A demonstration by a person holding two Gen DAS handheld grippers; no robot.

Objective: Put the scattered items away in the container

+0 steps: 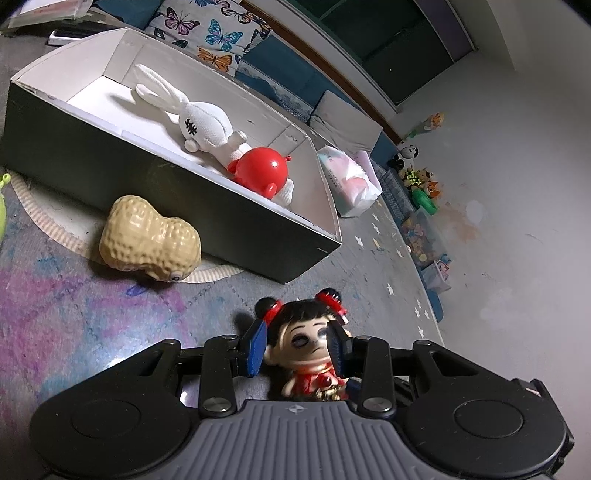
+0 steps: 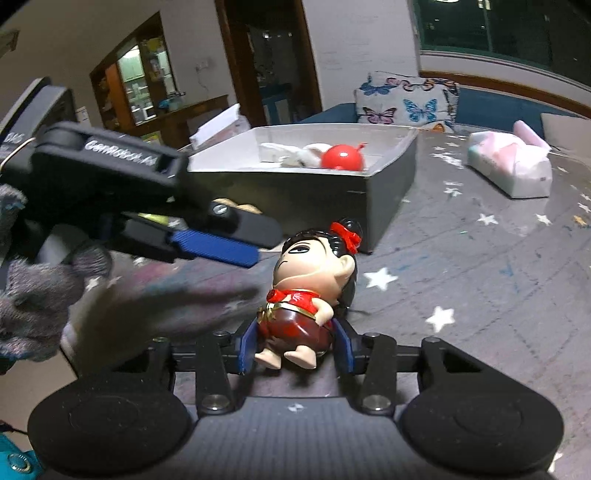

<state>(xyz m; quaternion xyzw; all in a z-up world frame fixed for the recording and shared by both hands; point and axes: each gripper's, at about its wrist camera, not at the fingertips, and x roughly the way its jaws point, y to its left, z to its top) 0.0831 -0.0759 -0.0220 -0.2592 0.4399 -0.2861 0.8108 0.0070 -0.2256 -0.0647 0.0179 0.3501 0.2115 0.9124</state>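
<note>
A doll in a red dress with black hair buns (image 1: 308, 339) (image 2: 314, 280) is between both grippers. My right gripper (image 2: 295, 345) is shut on the doll's lower body. My left gripper (image 1: 297, 345) has its blue pads on either side of the doll's head, apart from it; in the right wrist view its fingers (image 2: 218, 243) sit just left of the head. The open box (image 1: 207, 218) (image 2: 295, 192) holds a white rabbit plush (image 1: 199, 122) and a red ball toy (image 1: 262, 170) (image 2: 341, 158). A tan peanut toy (image 1: 147, 240) lies on the rug against the box's front wall.
A plastic-wrapped tissue pack (image 1: 349, 181) (image 2: 511, 168) lies right of the box. A butterfly cushion (image 1: 218, 33) (image 2: 406, 98) is behind it. Small toys and a bin (image 1: 421, 184) line the wall. A green thing (image 1: 3, 206) shows at the left edge.
</note>
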